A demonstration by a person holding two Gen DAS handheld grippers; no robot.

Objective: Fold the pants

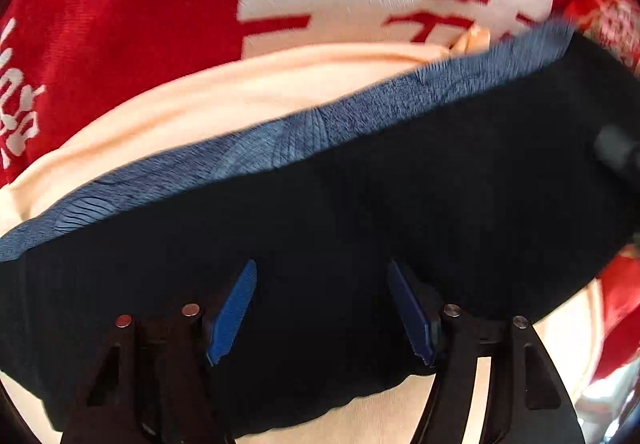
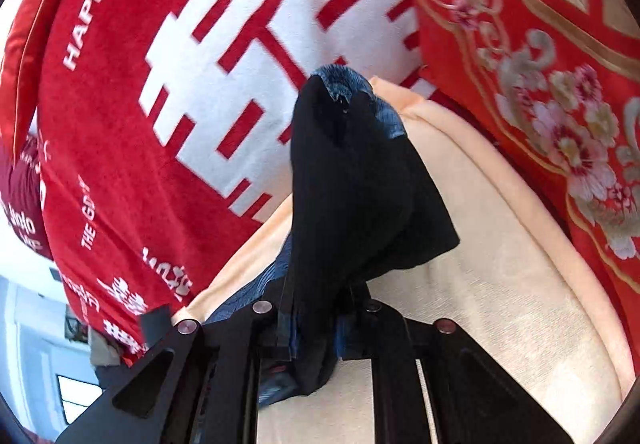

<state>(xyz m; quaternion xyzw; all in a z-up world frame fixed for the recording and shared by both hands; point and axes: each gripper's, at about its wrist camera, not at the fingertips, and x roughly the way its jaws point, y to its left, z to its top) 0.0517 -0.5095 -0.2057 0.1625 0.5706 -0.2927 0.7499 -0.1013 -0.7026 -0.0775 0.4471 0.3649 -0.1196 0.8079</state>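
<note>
The pants (image 1: 360, 203) are dark navy with a lighter blue patterned band along their far edge. They lie on a cream cushion (image 1: 200, 103). My left gripper (image 1: 322, 308) is open, its blue pads apart just over the dark cloth, holding nothing. In the right wrist view my right gripper (image 2: 314, 308) is shut on a bunched fold of the pants (image 2: 352, 171), which rises from the jaws in a dark peak with blue lining showing at the top.
A red and white blanket (image 2: 180, 83) with large characters lies beyond the cushion (image 2: 500, 284). A red embroidered floral cloth (image 2: 540, 63) lies at the right. A bright window and room show at the lower left of the right wrist view.
</note>
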